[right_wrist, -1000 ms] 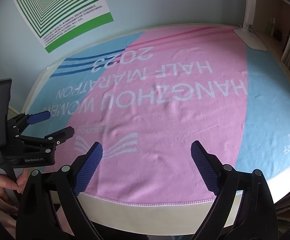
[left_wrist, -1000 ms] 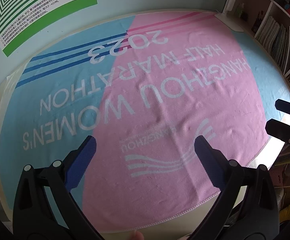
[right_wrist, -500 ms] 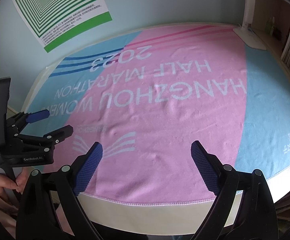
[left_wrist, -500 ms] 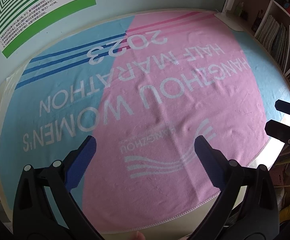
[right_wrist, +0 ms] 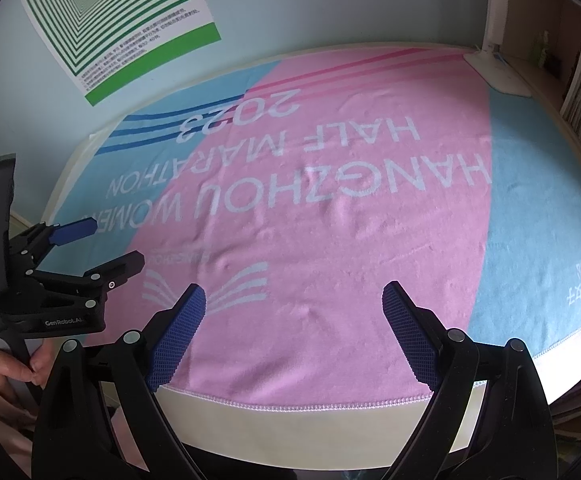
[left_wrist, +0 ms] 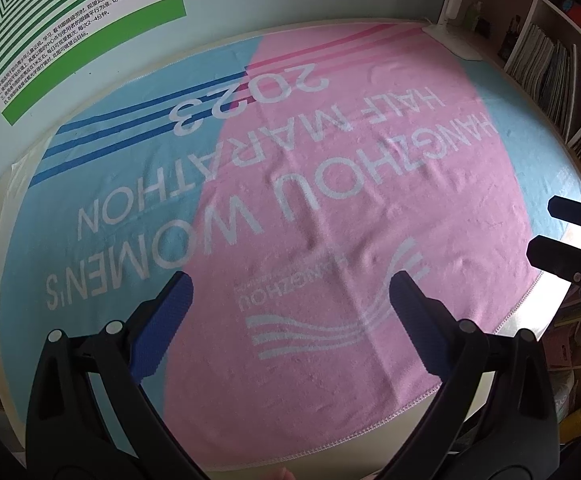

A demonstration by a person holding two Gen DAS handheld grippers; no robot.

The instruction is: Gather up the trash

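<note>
Tongs on both sides gape wide, holding nothing: left tongs (left_wrist: 290, 292) and right tongs (right_wrist: 294, 304) hover over the near edge of a pink-and-blue towel (left_wrist: 330, 200) covering the surface (right_wrist: 290, 428). No trash shows. Towel lettering reads "HANGZHOU WOMEN'S HALF MARATHON 2023"; the left tool's body seemingly reads "GenRobot.AI".

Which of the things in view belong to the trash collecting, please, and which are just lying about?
For the job:
left tongs, open
right tongs, open
no trash visible

Lying about:
marathon towel covering the table
green poster
bookshelf
white lamp base
</note>
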